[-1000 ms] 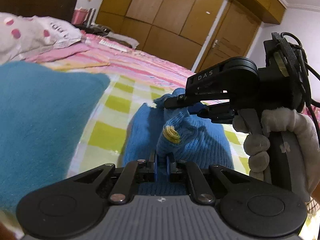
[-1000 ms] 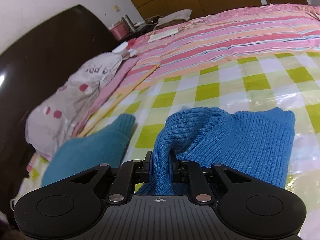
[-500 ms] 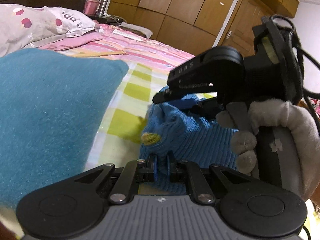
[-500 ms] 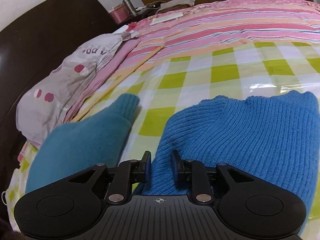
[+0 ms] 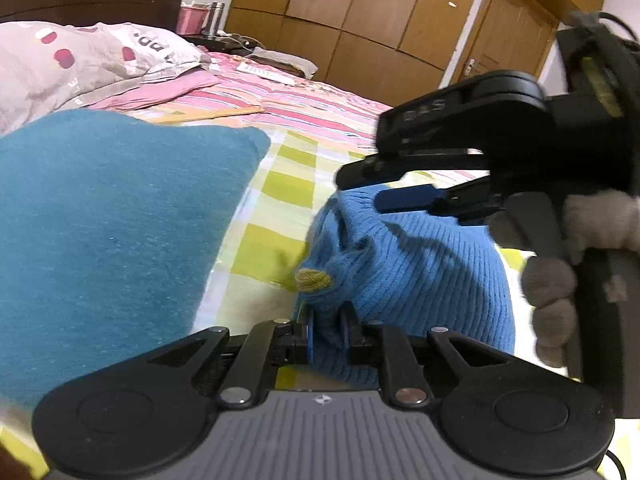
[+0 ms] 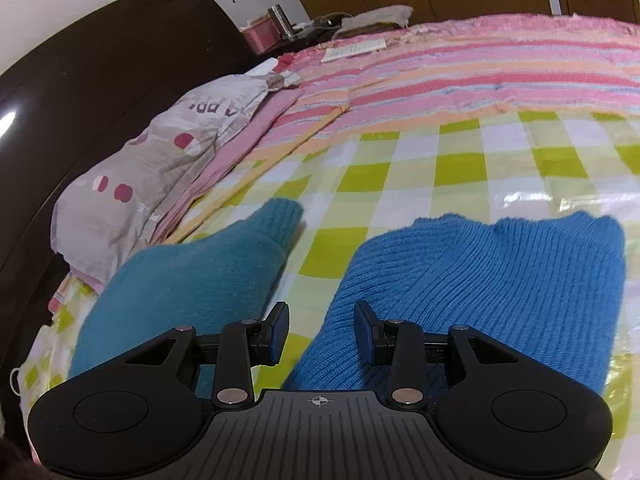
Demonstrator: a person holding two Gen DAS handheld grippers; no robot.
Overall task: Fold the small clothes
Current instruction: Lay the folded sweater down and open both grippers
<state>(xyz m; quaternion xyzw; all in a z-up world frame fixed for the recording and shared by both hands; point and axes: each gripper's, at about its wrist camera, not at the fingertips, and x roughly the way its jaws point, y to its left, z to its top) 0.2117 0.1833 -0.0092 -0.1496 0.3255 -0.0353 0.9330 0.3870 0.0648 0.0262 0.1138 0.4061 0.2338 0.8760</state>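
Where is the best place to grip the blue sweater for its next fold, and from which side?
Probably the ribbed edge of the blue sweater nearest the right gripper, taken from the near side: it is a thin, flat fold the open jaws already straddle.

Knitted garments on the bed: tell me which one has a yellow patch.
The bright blue ribbed knit garment, the one in the left gripper. The yellow patch sits just beyond the fingers. The teal fuzzy garment is plain.
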